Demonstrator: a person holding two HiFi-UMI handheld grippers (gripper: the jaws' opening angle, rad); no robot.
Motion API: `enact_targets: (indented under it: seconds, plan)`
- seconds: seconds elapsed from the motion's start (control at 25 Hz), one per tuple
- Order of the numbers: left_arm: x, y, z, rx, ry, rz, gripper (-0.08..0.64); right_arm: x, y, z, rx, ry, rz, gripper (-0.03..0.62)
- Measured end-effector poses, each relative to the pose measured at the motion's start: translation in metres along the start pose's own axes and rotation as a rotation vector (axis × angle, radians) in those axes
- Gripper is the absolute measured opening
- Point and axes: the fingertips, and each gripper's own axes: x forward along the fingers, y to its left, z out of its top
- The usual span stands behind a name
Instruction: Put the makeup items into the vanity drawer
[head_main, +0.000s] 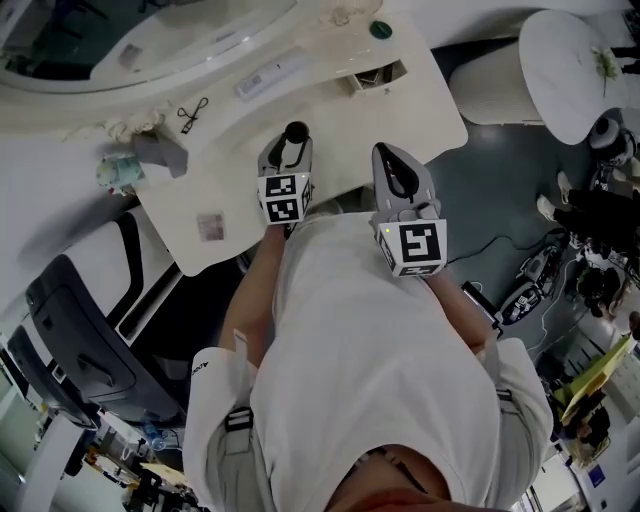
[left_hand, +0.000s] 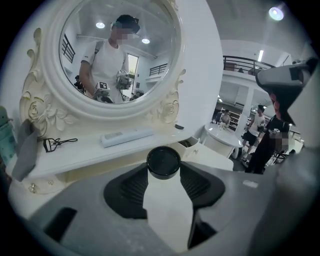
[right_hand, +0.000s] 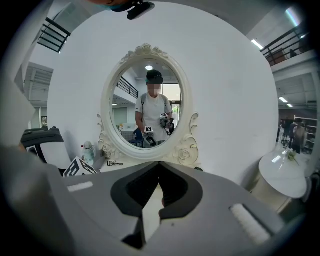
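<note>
Two grippers hang over the front of the white vanity (head_main: 420, 110), side by side and apart.

The left gripper (left_hand: 163, 169) has its fingers spread fairly wide and closed on a black-capped item (left_hand: 163, 161). The round cap sits between the fingertips, and both ribbed pads (left_hand: 131, 187) touch its sides. In the head view the cap (head_main: 296, 131) pokes out past the left gripper (head_main: 289, 143), clear above the tabletop. How much of the item lies below the cap cannot be made out.

The right gripper (right_hand: 159, 165) has its fingers brought together tip to tip, with nothing between them. It touches nothing, and in the head view it (head_main: 388, 152) points toward the vanity's right front corner.

The small drawer (head_main: 378, 76) stands open at the right end of the raised shelf under the mirror (head_main: 120, 40). In the left gripper view the drawer (left_hand: 192, 144) lies just beyond the cap and a little to its right.

On the shelf, well apart from both grippers, lie a flat white box (left_hand: 127, 136) and an eyelash curler (left_hand: 57, 143).
</note>
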Motion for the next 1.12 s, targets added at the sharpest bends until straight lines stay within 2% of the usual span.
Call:
enact_targets:
  seconds: [0.64, 1.12]
  plan:
    - [0.077, -0.117, 0.045, 0.051, 0.014, -0.027, 0.205, -0.025, -0.132, -0.005, 0.067, -0.011, -0.015, 0.006]
    - [0.136, -0.152, 0.059, -0.002, 0.036, 0.037, 0.206, -0.009, -0.216, -0.007, 0.061, -0.001, 0.033, 0.006]
